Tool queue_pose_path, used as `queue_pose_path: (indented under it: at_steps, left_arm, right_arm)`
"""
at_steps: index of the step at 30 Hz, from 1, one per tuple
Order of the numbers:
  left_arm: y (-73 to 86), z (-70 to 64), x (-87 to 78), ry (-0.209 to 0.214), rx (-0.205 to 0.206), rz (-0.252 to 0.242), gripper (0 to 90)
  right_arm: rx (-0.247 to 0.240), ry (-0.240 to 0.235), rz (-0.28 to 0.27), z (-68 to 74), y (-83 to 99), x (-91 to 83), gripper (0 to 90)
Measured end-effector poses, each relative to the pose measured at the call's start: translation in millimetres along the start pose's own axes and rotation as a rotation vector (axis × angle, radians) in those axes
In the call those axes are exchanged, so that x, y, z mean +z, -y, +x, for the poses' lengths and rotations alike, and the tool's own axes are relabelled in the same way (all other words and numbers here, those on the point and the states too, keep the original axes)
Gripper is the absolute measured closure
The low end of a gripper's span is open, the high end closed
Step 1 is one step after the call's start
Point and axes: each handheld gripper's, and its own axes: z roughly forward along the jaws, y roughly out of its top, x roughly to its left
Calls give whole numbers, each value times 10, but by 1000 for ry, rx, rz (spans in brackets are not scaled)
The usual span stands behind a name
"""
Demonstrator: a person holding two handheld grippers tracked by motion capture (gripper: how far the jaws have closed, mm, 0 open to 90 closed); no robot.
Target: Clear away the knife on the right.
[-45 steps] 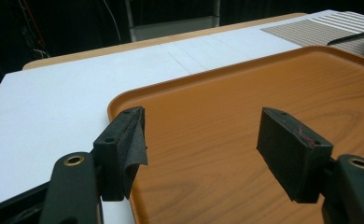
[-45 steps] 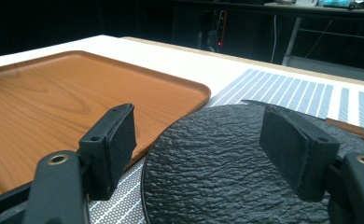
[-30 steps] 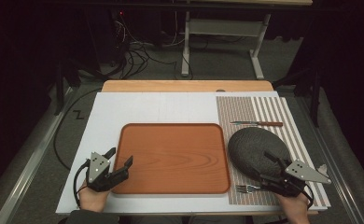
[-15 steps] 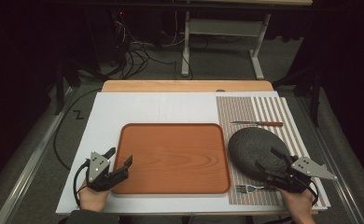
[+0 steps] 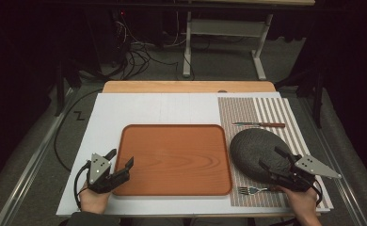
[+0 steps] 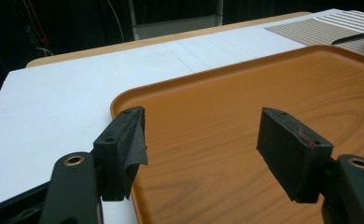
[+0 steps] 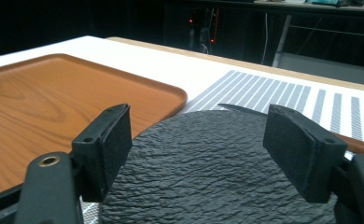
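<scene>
Over dark textured plate (image 5: 257, 149): right gripper (image 5: 272, 160) wide, ungrasped; left gripper (image 5: 120, 160) wide at empty wooden tray (image 5: 172, 159); transfer unstarted.

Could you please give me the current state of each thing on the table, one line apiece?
Left hand-held gripper: open, jaws over the tray's near left corner.
Right hand-held gripper: open, jaws over the dark plate.
Wooden tray: flat, empty.
Dark plate: flat on striped mat, empty.
Fork: lying beside plate.
Knife: lying beyond plate.
</scene>
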Motion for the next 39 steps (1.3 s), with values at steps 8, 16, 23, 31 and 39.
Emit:
queue_pose_path:
  at_steps: [8, 16, 23, 31, 39]
  left_arm:
    - [1, -3, -1, -2, 2, 1, 324]
    - [1, -3, 0, 0, 2, 2, 324]
    - [0, -2, 2, 2, 2, 3, 323]
    - [1, -5, 4, 2, 5, 4, 323]
    - [2, -7, 5, -1, 5, 5, 323]
  right_arm:
    - [-2, 17, 23, -106, -59, 52, 255]
    - [11, 37, 33, -194, -105, 74, 264]
    - [13, 73, 39, -291, -151, 92, 268]
    - [16, 123, 66, -385, -169, 143, 272]
    - [46, 141, 93, -504, -209, 175, 297]
